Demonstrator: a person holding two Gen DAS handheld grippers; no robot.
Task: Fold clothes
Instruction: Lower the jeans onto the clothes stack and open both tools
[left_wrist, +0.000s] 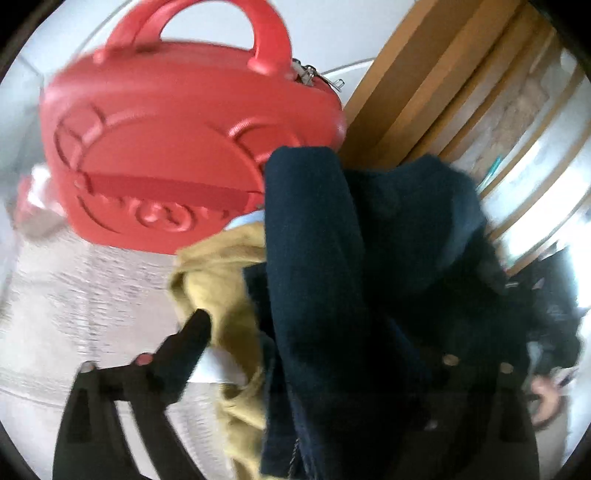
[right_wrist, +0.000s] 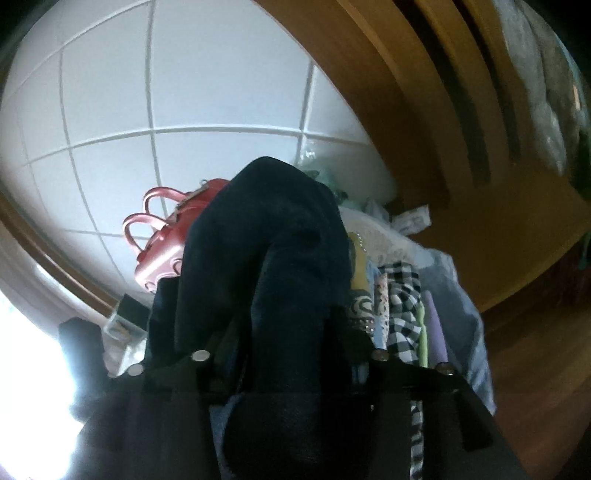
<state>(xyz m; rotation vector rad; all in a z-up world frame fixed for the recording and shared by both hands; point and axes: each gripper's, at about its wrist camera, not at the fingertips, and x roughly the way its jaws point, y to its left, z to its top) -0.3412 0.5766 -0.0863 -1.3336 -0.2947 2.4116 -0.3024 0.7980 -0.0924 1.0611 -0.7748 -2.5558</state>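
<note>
Right up against the lens, the left gripper (left_wrist: 317, 347) stands spread wide, one black finger (left_wrist: 184, 347) out over the pale cover while the other is lost behind cloth; it grips nothing that I can see. Draped between and over its jaws is the dark navy garment (left_wrist: 332, 258), a thick, ribbed-looking knit bunched into a tall hump, with small round fasteners showing low on its right side. The right gripper (right_wrist: 291, 363) is parted too, and the same navy garment (right_wrist: 266, 240) rises in a heap between its fingers; whether the pads press on it I cannot tell. Just left of the navy cloth lies one crumpled mustard-yellow garment (left_wrist: 218, 266). Farther off sits one red hard case (left_wrist: 177, 147) with two arched handles and a zip. To the right of the heap, a stack of folded clothes (right_wrist: 402, 306) stands on edge, one of them black-and-white checked. Beyond is a white tiled wall (right_wrist: 184, 92) and wooden furniture (right_wrist: 424, 110).
</note>
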